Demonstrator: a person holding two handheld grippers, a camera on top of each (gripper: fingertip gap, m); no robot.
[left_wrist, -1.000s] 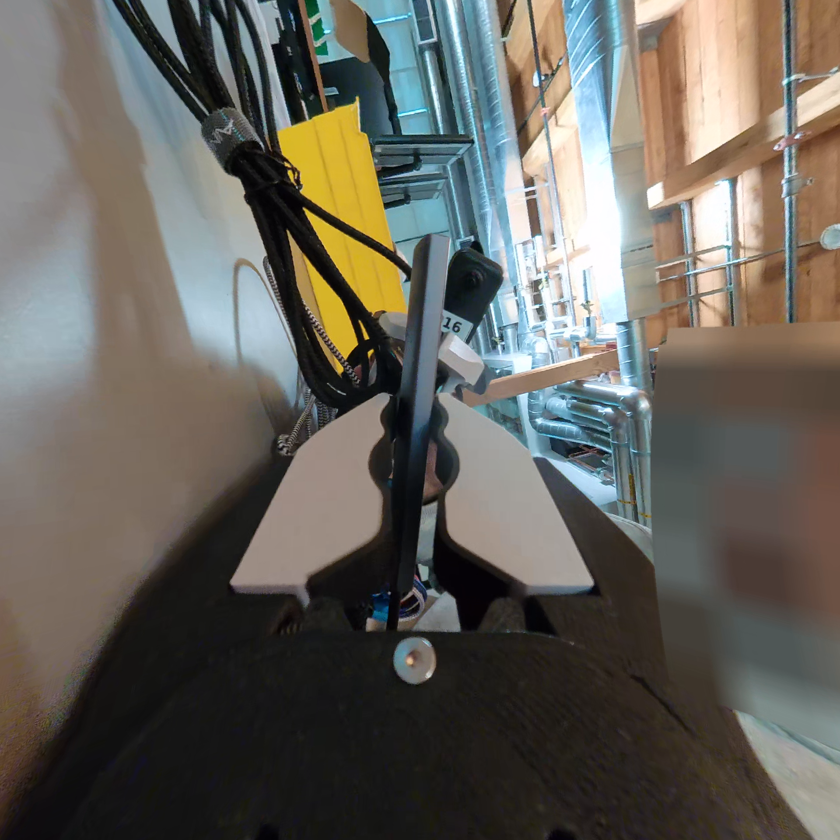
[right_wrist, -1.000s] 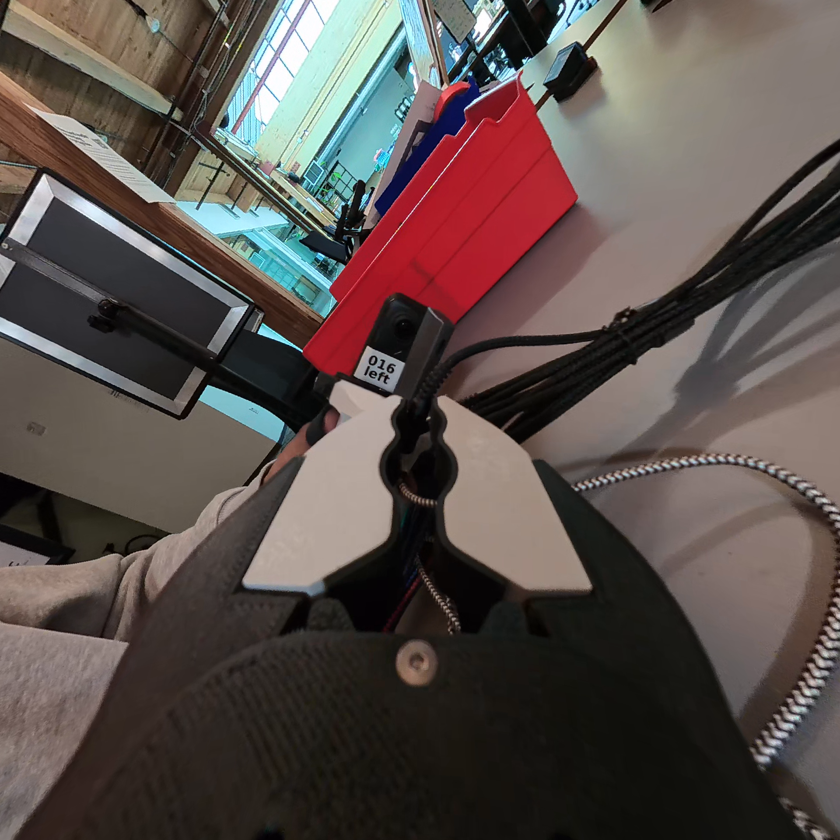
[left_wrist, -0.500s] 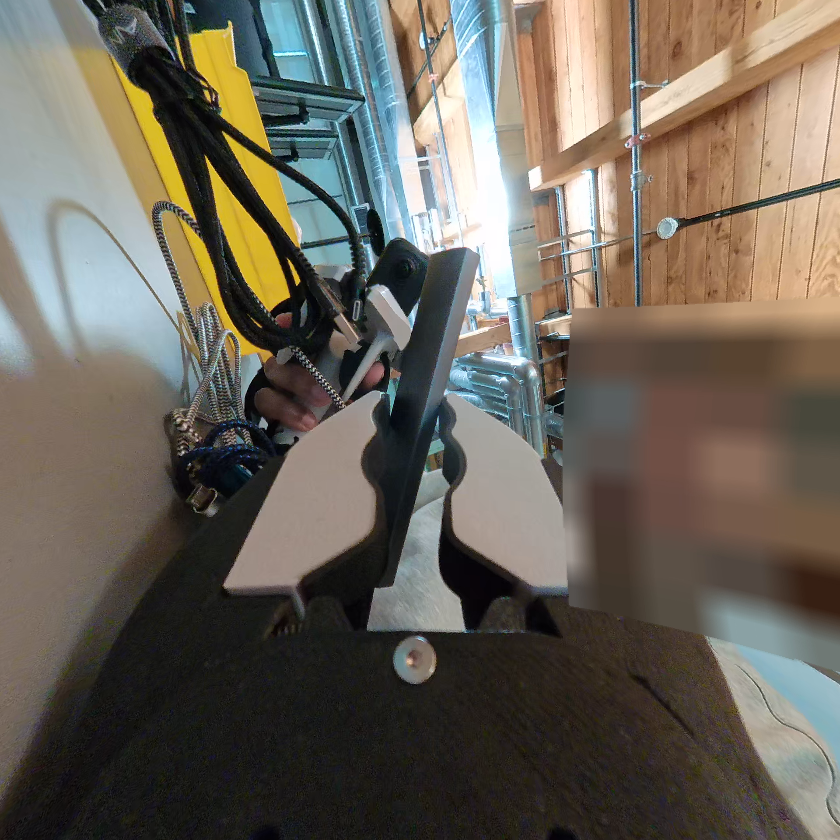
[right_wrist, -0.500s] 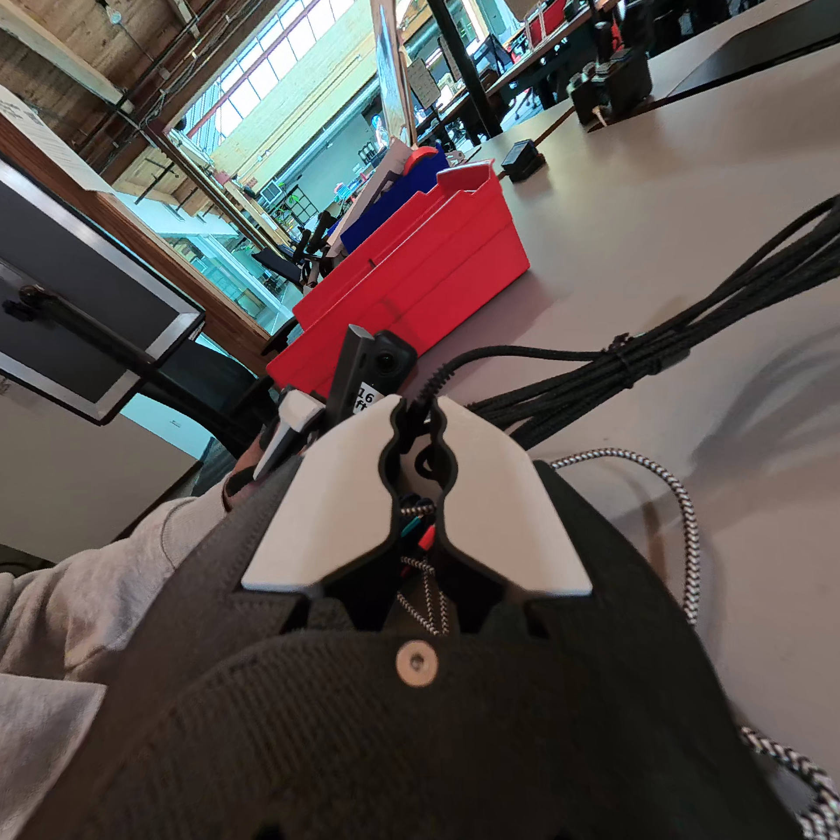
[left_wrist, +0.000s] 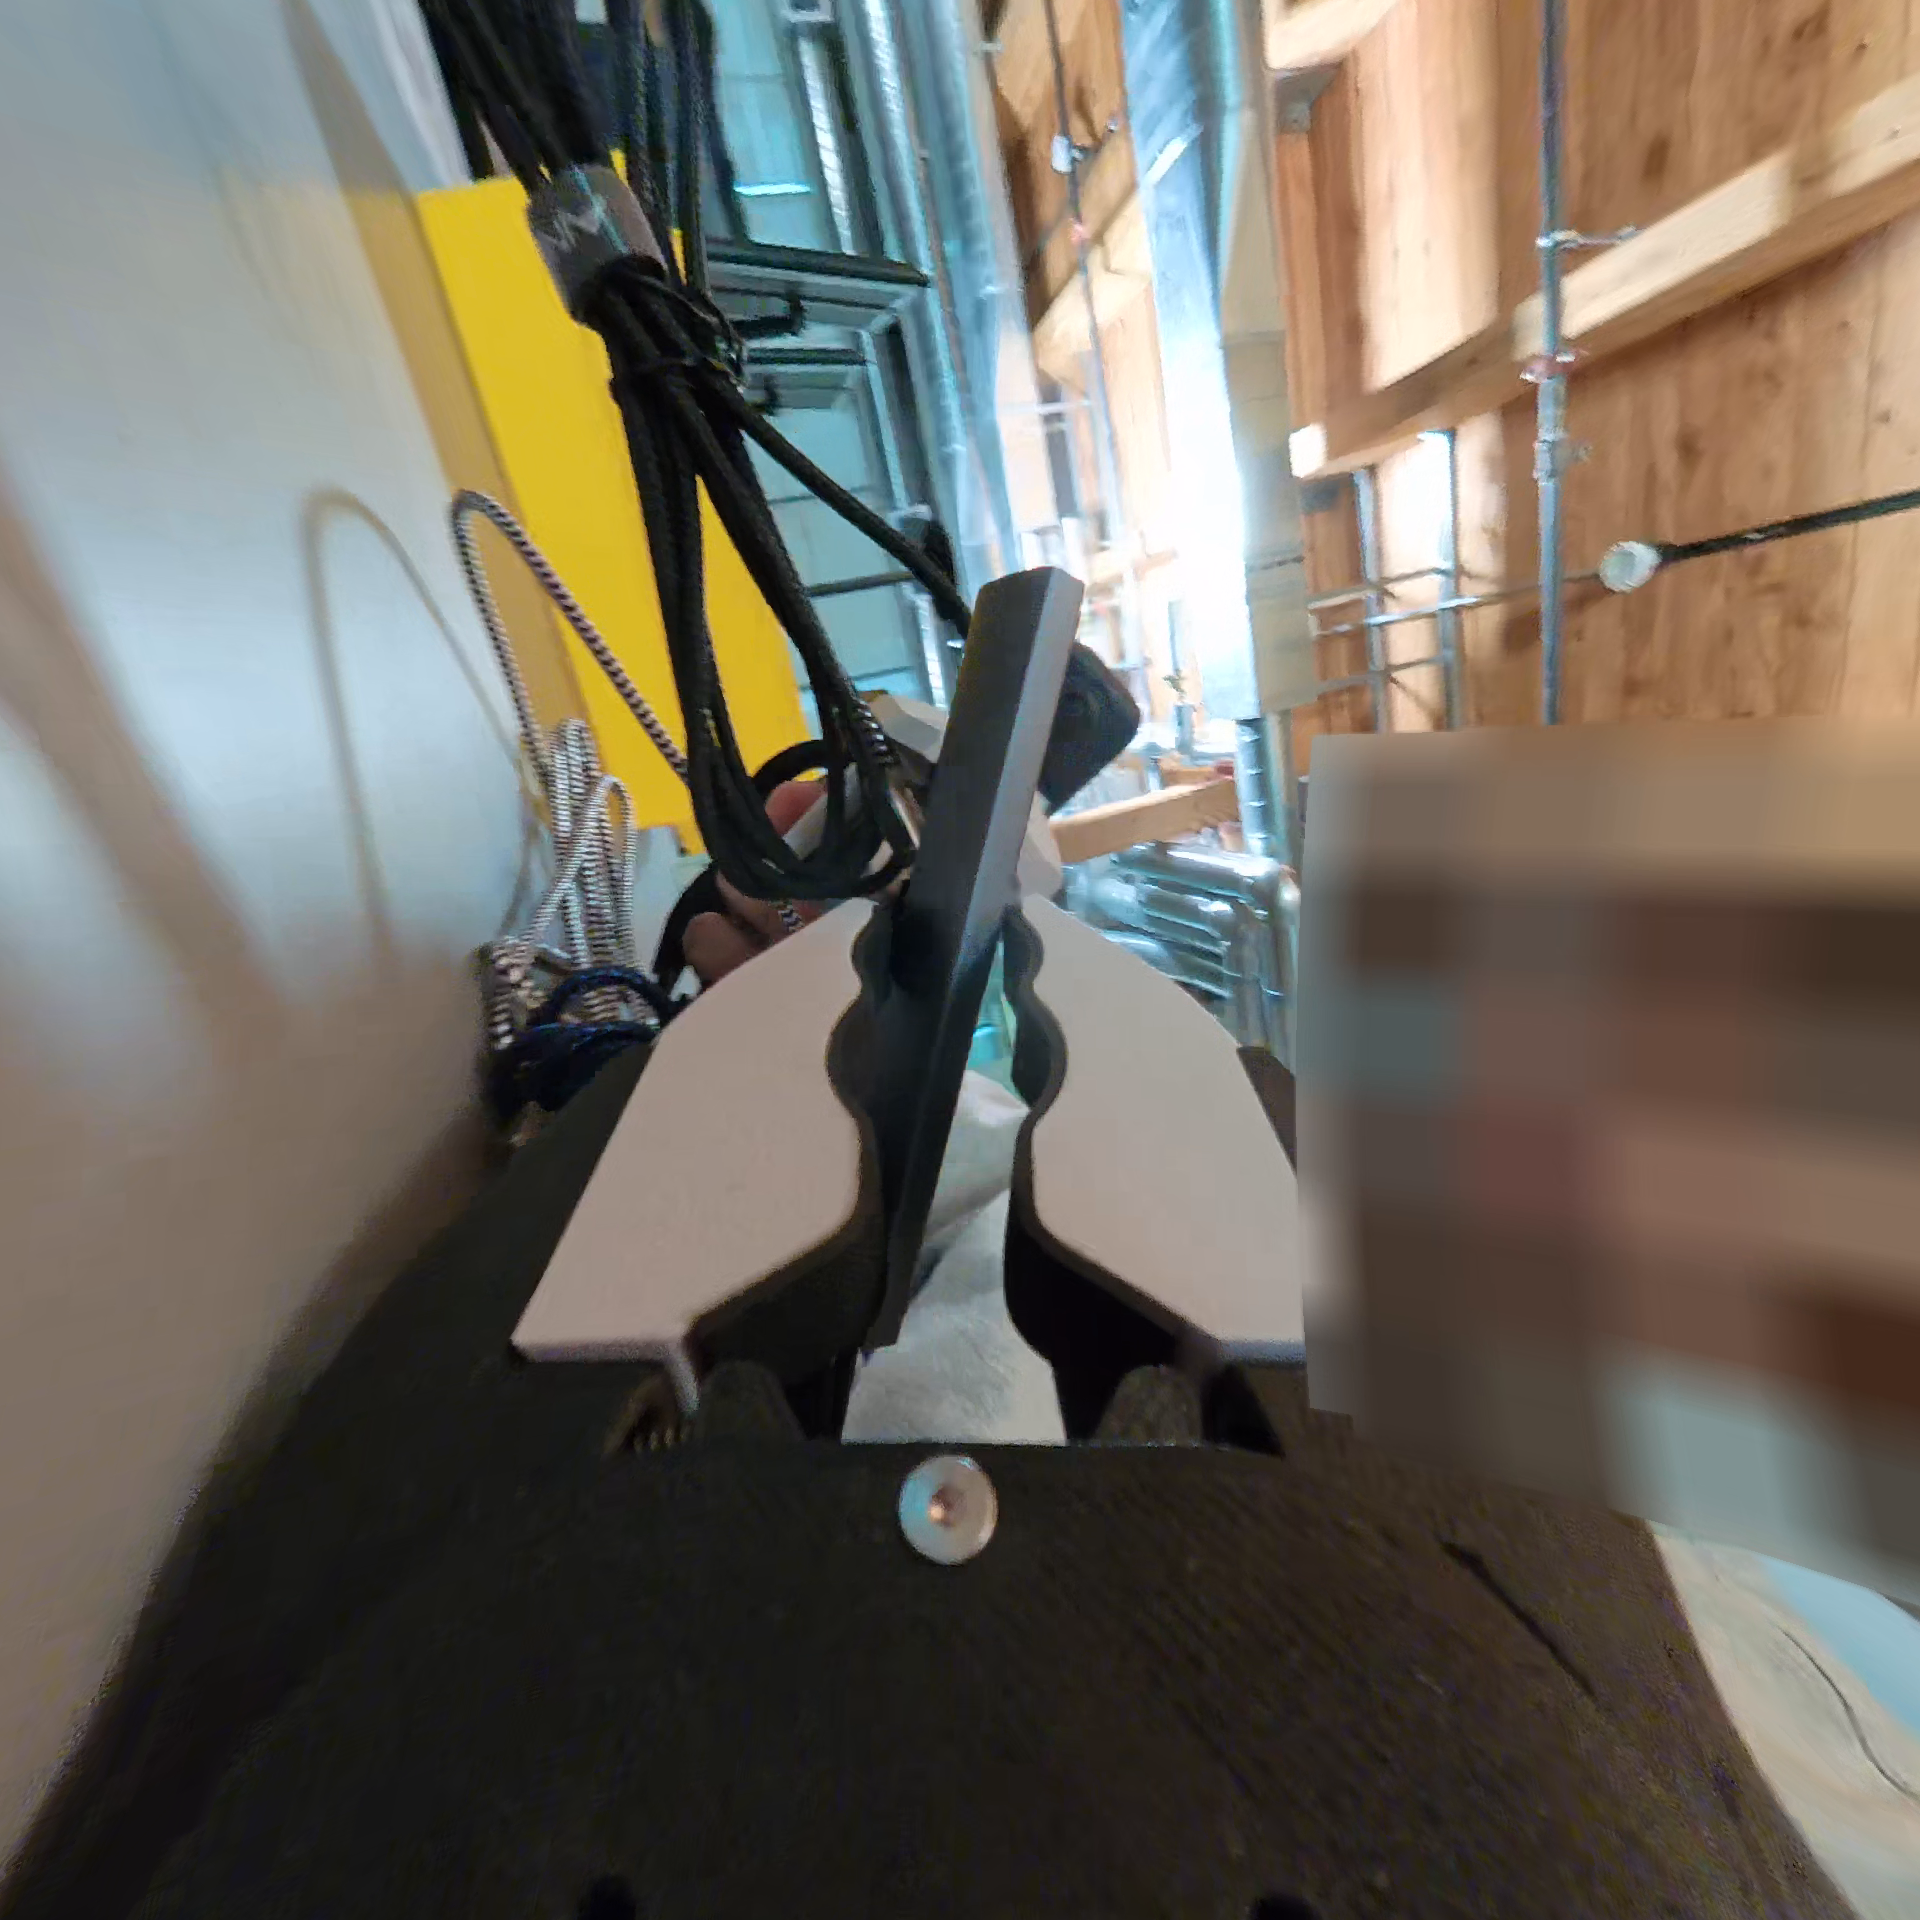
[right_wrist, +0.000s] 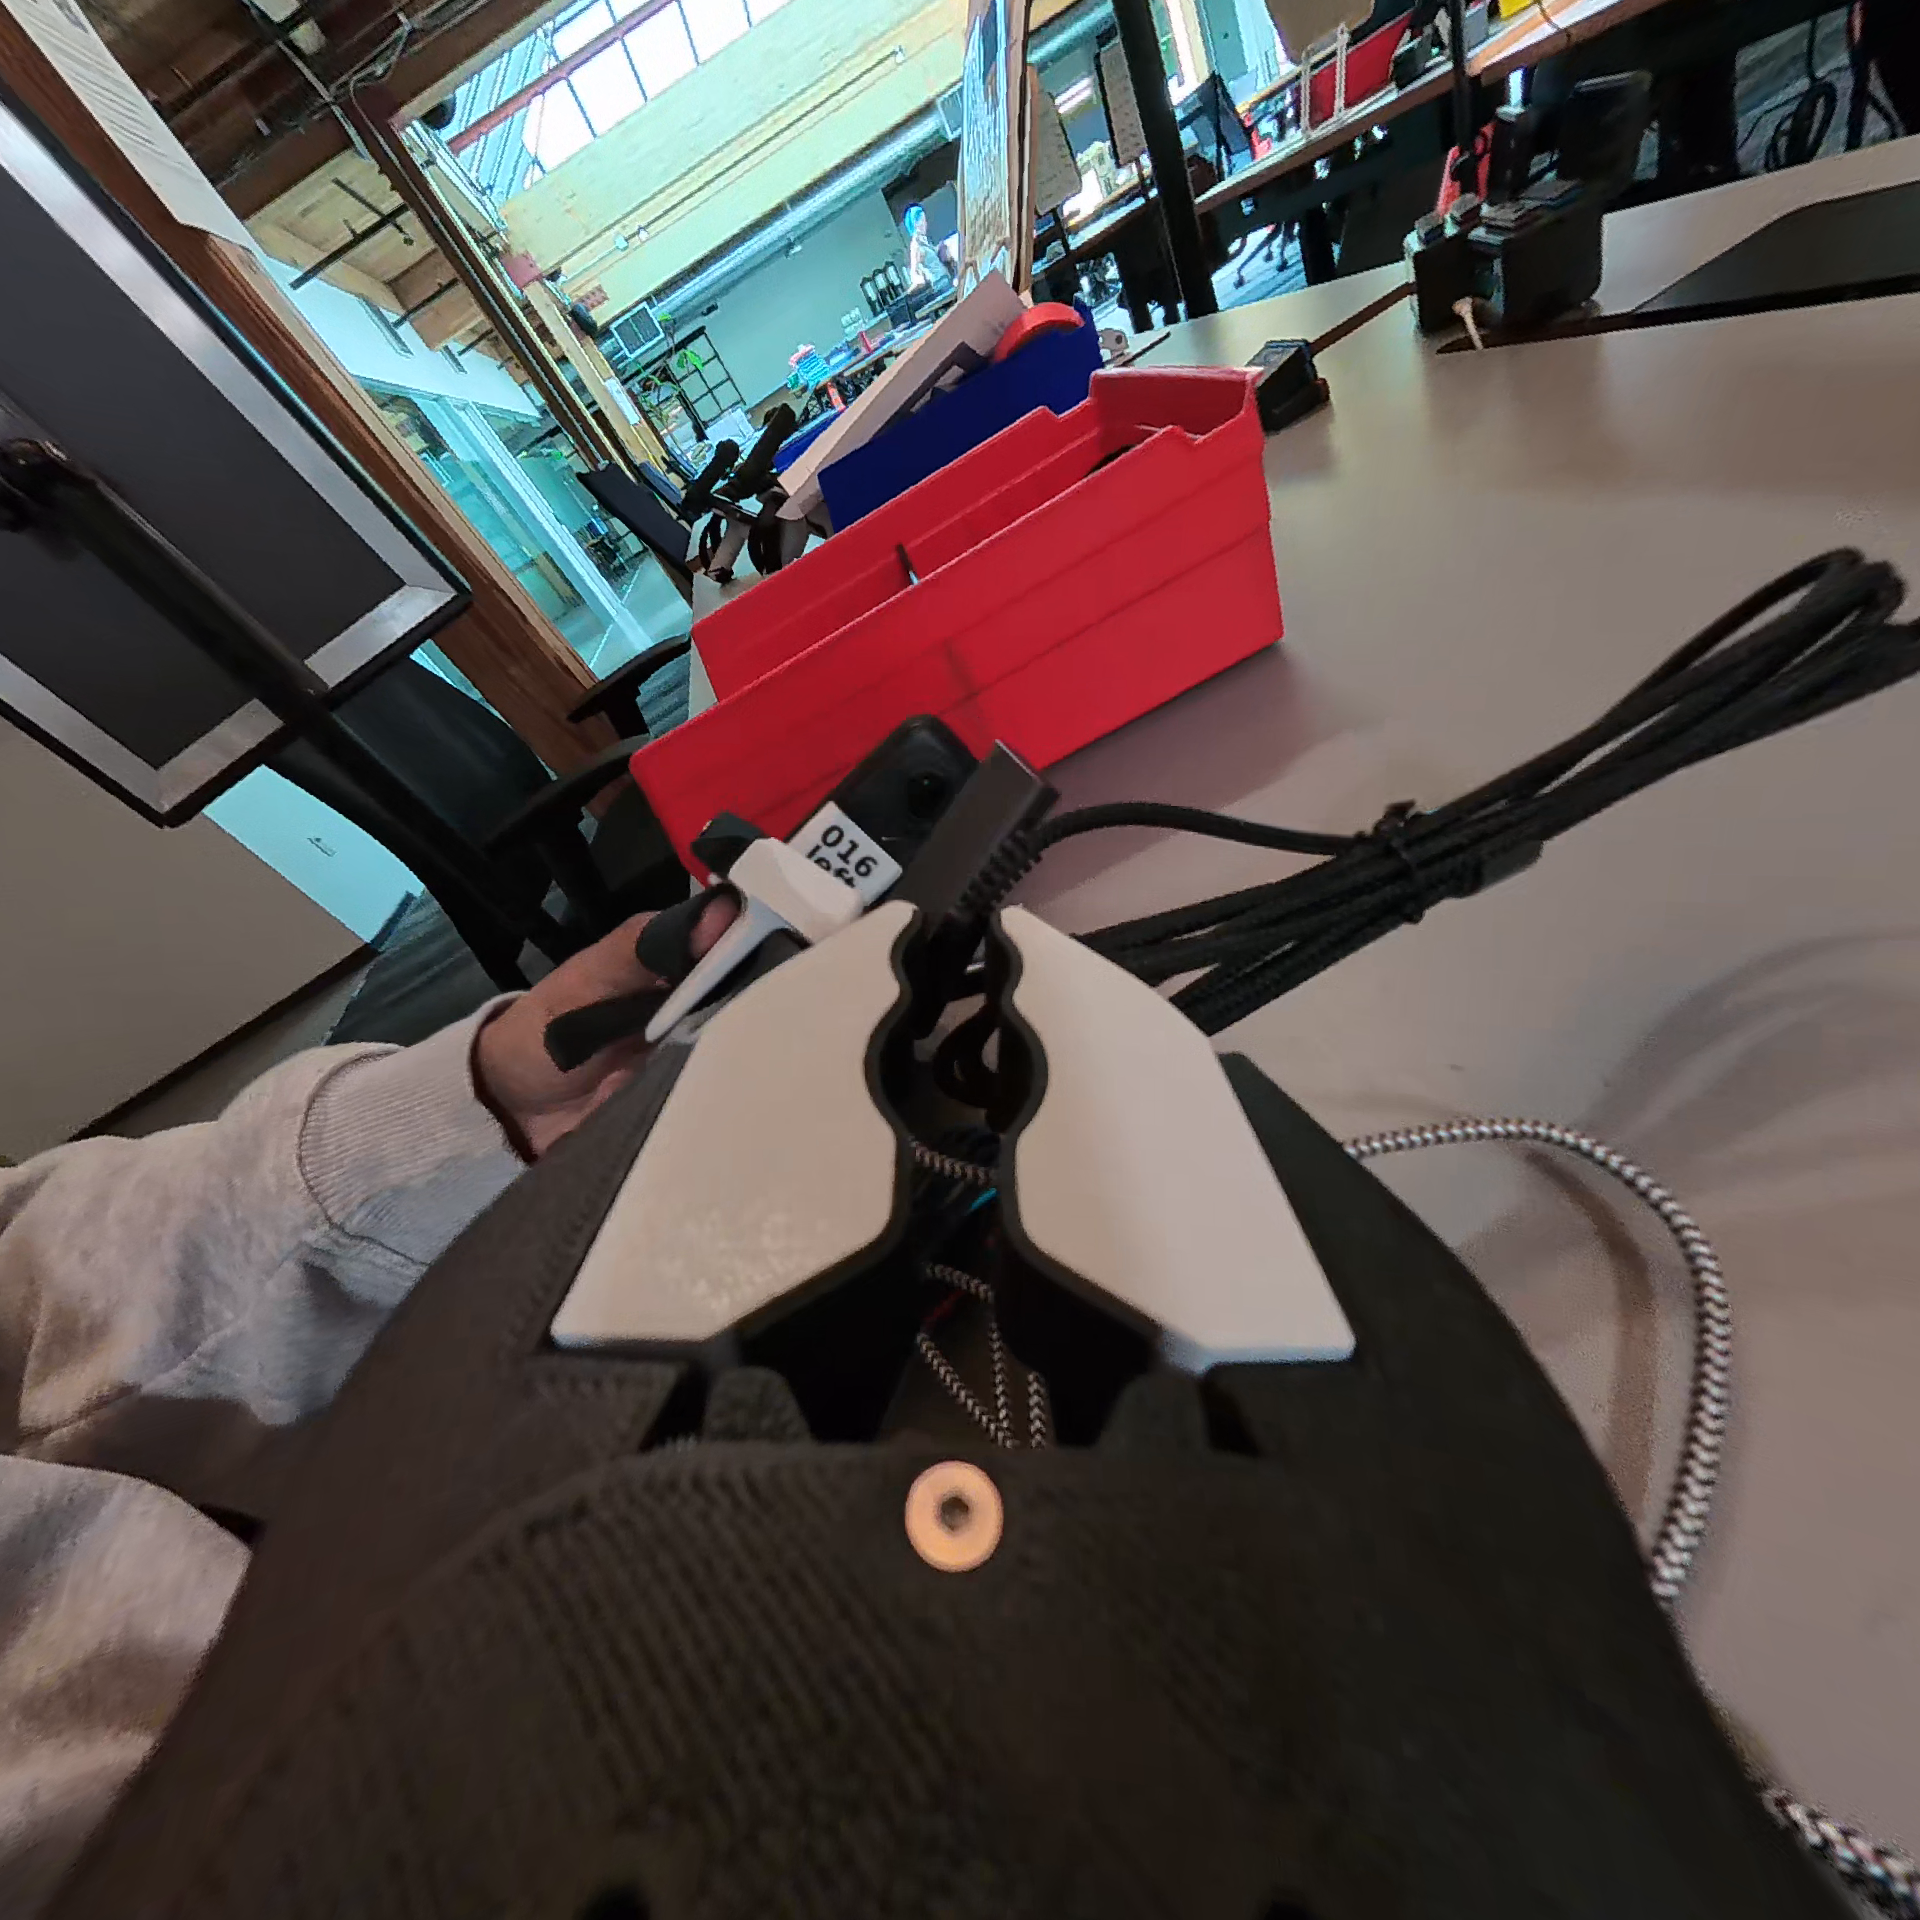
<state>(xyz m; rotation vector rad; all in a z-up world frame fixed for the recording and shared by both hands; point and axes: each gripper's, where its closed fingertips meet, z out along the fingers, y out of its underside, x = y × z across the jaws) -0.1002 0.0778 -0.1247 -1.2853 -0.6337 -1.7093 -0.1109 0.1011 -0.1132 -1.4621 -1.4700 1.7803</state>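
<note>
My left gripper (left_wrist: 940, 920) is shut on a thin dark grey slab (left_wrist: 1003, 769), which stands edge-on and tilts right. My right gripper (right_wrist: 961, 920) is shut on a black braided cable (right_wrist: 1143, 823). The cable's ribbed end meets the slab's edge (right_wrist: 987, 816) just past my right fingertips; I cannot tell whether it is seated. The left gripper (right_wrist: 790, 883) and the hand (right_wrist: 582, 1049) holding it show beyond. In the left wrist view the right gripper (left_wrist: 1086, 727) sits close behind the slab.
A black cable bundle (right_wrist: 1558, 790) and a black-and-white braided cable (right_wrist: 1683, 1299) lie on the grey table (right_wrist: 1558, 468). A red bin (right_wrist: 1039, 644) and a blue bin (right_wrist: 966, 416) stand behind. A yellow bin (left_wrist: 561, 416) stands on the table. A monitor on an arm (right_wrist: 156, 520) stands left.
The slab has come from the left of my right fingertips to directly in front of them, at the cable's end. Both views have swung; both grippers stay shut.
</note>
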